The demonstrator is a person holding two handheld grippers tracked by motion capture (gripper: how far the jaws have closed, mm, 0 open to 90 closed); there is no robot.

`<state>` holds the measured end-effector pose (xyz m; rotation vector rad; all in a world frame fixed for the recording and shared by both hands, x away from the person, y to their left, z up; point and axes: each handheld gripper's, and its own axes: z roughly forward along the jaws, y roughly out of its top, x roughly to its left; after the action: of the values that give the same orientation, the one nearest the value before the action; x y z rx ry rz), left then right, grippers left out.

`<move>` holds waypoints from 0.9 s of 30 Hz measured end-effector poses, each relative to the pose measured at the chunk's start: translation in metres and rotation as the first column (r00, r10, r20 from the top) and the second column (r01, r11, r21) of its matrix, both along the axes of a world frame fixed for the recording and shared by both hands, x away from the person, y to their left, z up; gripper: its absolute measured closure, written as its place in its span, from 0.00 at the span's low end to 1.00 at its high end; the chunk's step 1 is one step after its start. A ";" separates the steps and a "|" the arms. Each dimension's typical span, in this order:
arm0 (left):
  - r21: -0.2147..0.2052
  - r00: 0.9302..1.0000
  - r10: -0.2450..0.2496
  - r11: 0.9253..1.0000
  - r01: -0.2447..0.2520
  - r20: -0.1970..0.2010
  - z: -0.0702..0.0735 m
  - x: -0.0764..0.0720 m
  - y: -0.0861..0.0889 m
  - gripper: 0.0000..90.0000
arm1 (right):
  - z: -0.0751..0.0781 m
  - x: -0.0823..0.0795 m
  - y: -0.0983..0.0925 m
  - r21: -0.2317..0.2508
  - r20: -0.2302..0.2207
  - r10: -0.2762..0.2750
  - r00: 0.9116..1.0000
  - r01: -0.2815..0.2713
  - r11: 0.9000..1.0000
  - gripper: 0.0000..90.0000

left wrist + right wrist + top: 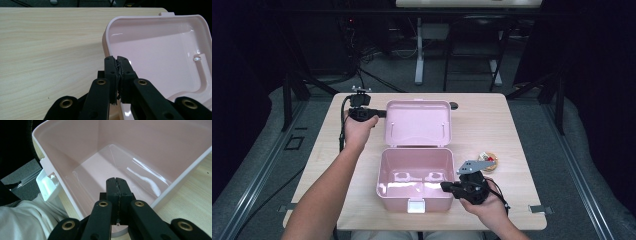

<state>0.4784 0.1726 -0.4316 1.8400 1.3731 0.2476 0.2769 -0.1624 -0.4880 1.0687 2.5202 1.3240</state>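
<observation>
A pink plastic box (384,187) stands open at the middle of the table, and nothing lies inside it. Its lid (418,122) lies folded back behind it. My left gripper (381,114) is at the lid's left edge, and in the left gripper view the left gripper (117,59) is pinched on the lid's rim (106,40). My right gripper (446,187) is shut at the box's front right corner. In the right gripper view the right gripper (116,180) has its pads pressed together, reaching over the box's inside (105,165). I cannot tell whether they touch the wall.
A small round thing (487,160) with red and yellow on it lies on the table right of the box. The box's white latch (415,205) faces the table's front edge. A small dark thing (454,105) sits behind the lid. Bare wood (50,50) stretches left of the lid.
</observation>
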 end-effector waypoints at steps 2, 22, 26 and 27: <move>0.012 1.000 -0.002 1.000 0.002 -0.004 -0.003 0.002 -0.001 0.97 | 0.000 0.000 0.000 0.002 0.003 -0.001 1.000 0.001 1.000 1.00; 0.034 1.000 0.006 0.999 -0.006 0.016 -0.006 -0.010 0.006 0.95 | -0.001 -0.001 0.000 0.010 0.005 -0.003 1.000 0.003 1.000 1.00; 0.025 1.000 -0.006 1.000 0.006 0.027 -0.002 -0.018 0.009 0.94 | -0.001 -0.002 0.000 0.008 0.008 -0.006 1.000 0.006 1.000 1.00; 0.025 0.999 -0.012 1.000 0.011 0.032 -0.002 -0.021 0.010 0.93 | -0.001 -0.002 0.000 0.008 0.008 -0.007 1.000 0.007 1.000 1.00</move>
<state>0.4577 0.1828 -0.4333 1.8560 1.3428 0.2889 0.2753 -0.1624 -0.4888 1.0706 2.5057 1.3356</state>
